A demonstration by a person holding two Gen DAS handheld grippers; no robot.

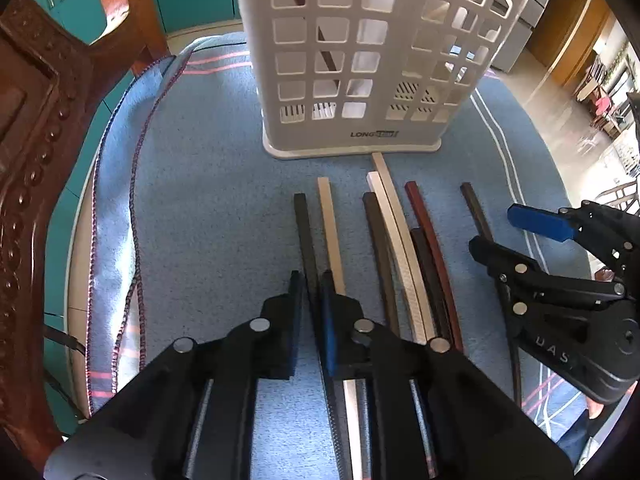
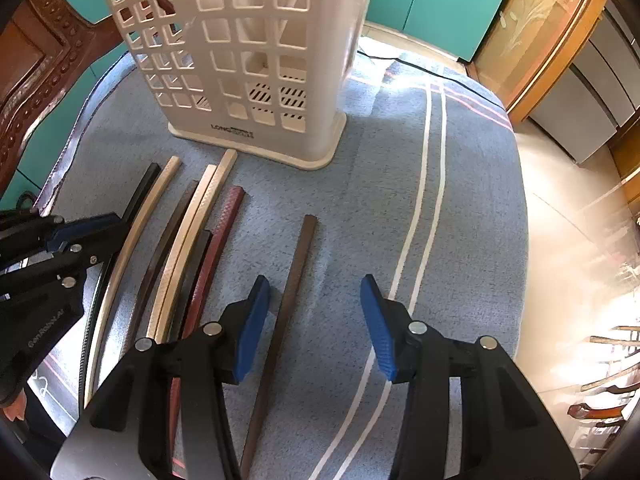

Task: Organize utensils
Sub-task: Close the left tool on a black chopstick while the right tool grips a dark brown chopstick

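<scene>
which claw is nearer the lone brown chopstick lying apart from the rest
Right. The right claw hangs open straddling the brown chopstick; the left claw is over the black chopstick across the row.

Perforated plastic holder [image 1: 360,60], nubby cloth [image 1: 208,200], textured chopsticks [image 2: 192,236]

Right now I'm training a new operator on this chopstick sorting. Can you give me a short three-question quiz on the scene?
1. True or false: the left gripper is shut on the black chopstick.
2. What lies between the open jaws of the right gripper? A) lone brown chopstick B) red chopstick C) nothing
3. What stands beyond the chopsticks on the blue towel?

Key: 1 true; 2 A; 3 the white utensil basket.
</scene>
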